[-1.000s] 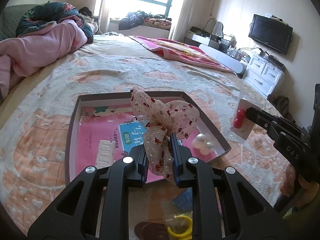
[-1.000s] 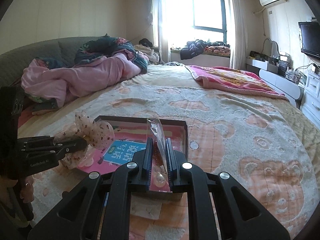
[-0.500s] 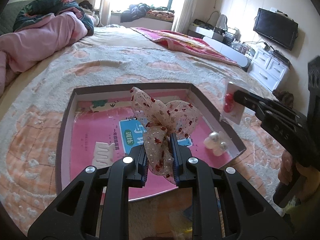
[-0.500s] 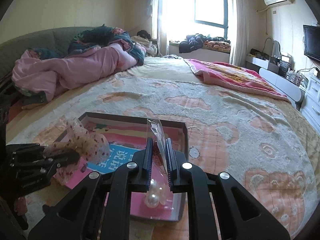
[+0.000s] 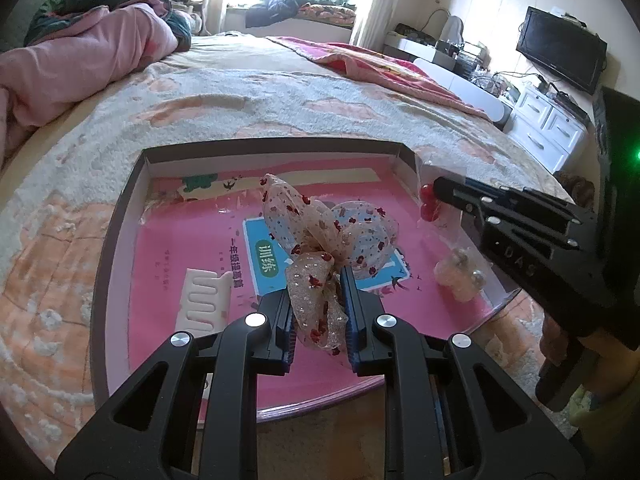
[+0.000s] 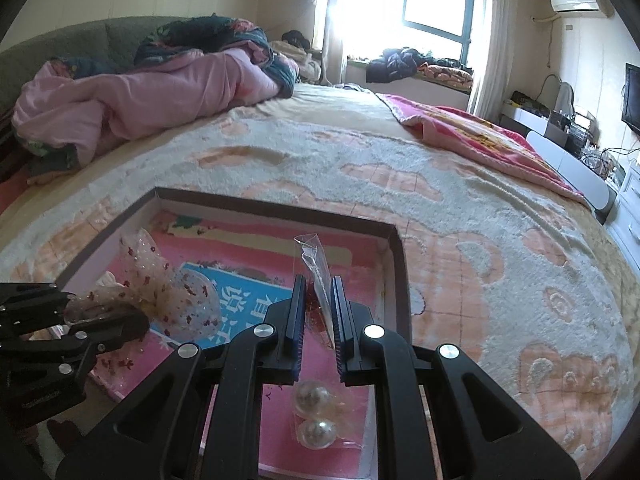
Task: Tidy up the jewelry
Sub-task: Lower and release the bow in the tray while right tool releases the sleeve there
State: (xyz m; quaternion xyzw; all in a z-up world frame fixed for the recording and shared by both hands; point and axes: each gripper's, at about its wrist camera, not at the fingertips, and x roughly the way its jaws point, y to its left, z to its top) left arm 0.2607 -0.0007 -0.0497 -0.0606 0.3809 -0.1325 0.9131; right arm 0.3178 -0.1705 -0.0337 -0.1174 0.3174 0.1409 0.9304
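A shallow box [image 5: 120, 216] with a dark rim and a pink printed bottom lies on the bed. My left gripper [image 5: 318, 280] is shut on a sheer bow with red dots [image 5: 332, 232], held above the box's middle. My right gripper [image 6: 317, 284] is shut on a clear packet with red beads [image 6: 316, 268], held over the box's right side; the packet also shows in the left wrist view [image 5: 429, 200]. A packet of pearl pieces [image 6: 316, 412] lies in the box under the right gripper. A white comb clip [image 5: 204, 300] lies in the box at the left.
The bed [image 6: 480, 240] is covered by a fuzzy peach and cream blanket. A pink quilt [image 6: 140, 96] is piled at the far left. A red blanket [image 6: 472, 128] lies at the far right. A white cabinet and television [image 5: 560, 56] stand beyond the bed.
Both grippers have moved forward and lower over the box, each still holding its item. The red-bead packet has come in over the box's right rim.
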